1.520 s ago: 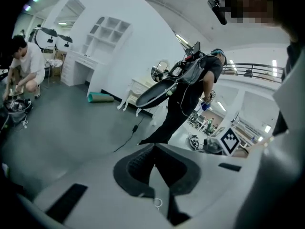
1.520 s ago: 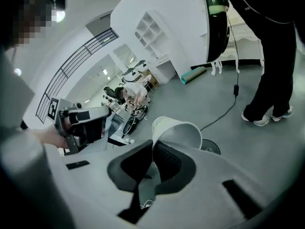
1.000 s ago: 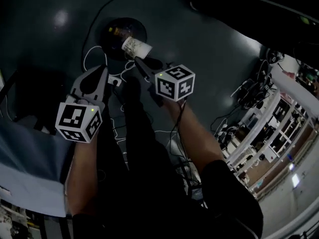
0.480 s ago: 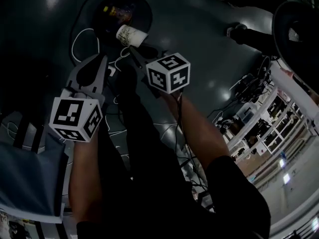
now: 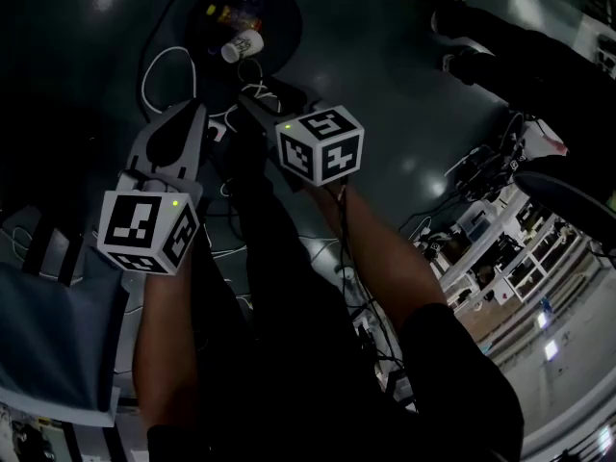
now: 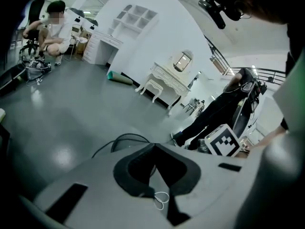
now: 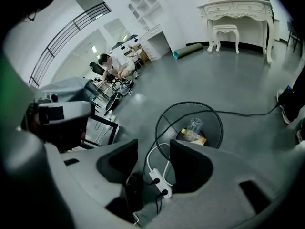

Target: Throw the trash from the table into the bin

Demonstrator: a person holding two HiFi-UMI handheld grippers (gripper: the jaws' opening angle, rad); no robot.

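A black wire bin stands on the dark floor at the top of the head view. A white paper cup lies inside it, apart from both grippers. My right gripper hangs just below the bin; its jaws have just been opening and nothing is between them. In the right gripper view the right gripper frames the bin, which holds a clear plastic bottle. My left gripper is to the left, shut and empty, and its tips meet in the left gripper view.
A white power strip and looped cables lie on the floor beside the bin. A person's shoes are at top right. A seated person and a white dressing table stand farther off.
The cup was pinched at the right gripper's tips; now it lies in the bin and the jaws stand apart. Both grippers have sunk toward the bin.
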